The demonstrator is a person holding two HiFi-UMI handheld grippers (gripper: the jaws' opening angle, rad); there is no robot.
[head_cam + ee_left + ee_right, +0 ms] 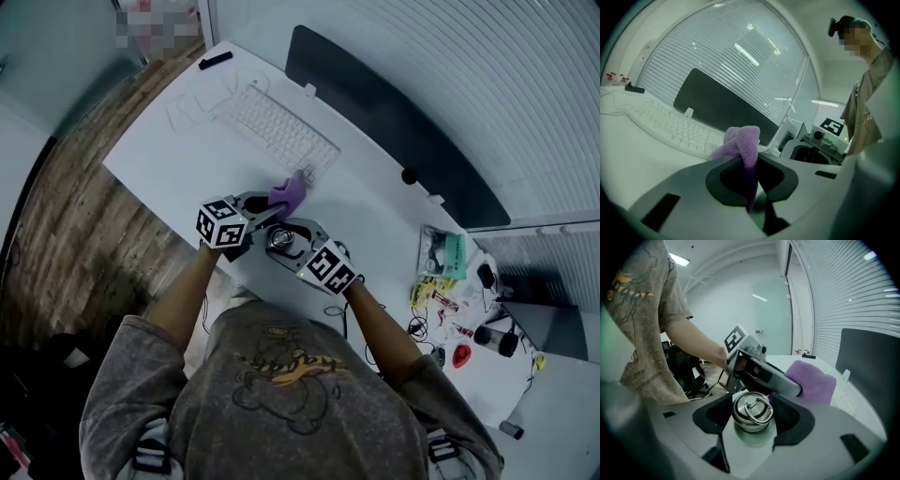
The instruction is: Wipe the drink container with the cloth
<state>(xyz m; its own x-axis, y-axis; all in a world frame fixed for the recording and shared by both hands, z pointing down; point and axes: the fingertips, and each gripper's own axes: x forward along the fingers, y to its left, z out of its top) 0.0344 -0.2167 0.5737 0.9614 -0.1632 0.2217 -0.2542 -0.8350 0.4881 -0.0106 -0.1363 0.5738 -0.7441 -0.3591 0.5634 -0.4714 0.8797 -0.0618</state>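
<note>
Between the jaws of the right gripper (751, 405) sits the drink container (751, 414), a metal flask whose lid carries a ring handle. The jaws are closed against its two sides and grasp it below the lid. In the head view, the lid faces upward and the flask is over the near part of the white desk (169, 161), in front of the person's chest. The left gripper (751, 165) is clenched on the cloth (740, 142), a purple rag. A narrow fold of it is pinched between the jaws, and the rest bunches out past the jaw tips. In the right gripper view, the left gripper reaches in just behind the flask lid, with the bunched cloth beyond it and to the right. Whether the cloth touches the flask cannot be told. Just beyond the cloth lies a white keyboard (278, 129), and behind the keyboard stands a dark monitor (394, 122). A small black object (215, 60) lies at the far corner of the desk. Small loose items (448, 314) are scattered at the right end of the desk, well apart from both grippers. Wooden floor (75, 234) shows to the left of the desk.
</note>
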